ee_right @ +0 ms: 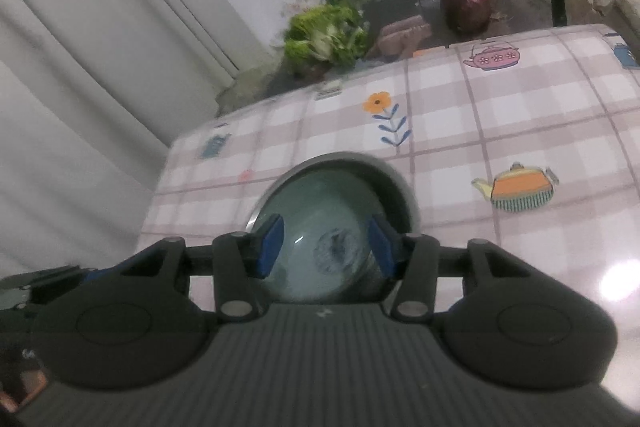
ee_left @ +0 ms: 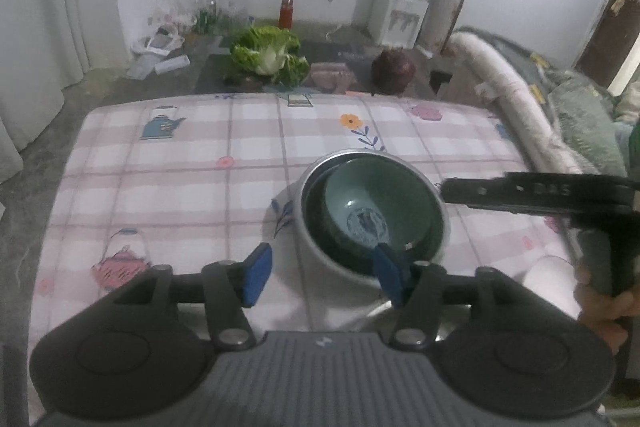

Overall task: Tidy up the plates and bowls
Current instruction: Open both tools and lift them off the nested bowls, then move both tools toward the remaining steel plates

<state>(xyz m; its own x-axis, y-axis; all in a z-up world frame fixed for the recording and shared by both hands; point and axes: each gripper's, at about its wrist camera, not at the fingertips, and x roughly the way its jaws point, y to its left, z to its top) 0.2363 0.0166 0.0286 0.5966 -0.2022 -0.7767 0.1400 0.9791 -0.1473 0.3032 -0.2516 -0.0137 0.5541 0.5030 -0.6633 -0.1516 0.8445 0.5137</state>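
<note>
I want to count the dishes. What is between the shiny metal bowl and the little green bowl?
In the left wrist view, a darker green bowl sits nested between the metal bowl and the small green bowl.

A green bowl [ee_left: 376,207] sits nested inside a grey bowl [ee_left: 316,247] on the checked tablecloth [ee_left: 160,187]; the left gripper [ee_left: 324,275] stands parted just before the grey bowl, gripping nothing.

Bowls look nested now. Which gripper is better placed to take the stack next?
Probably the right gripper: open, it frames the green bowl inside the metal bowl. The left gripper, open too, sits off the stack's near left edge.
</note>
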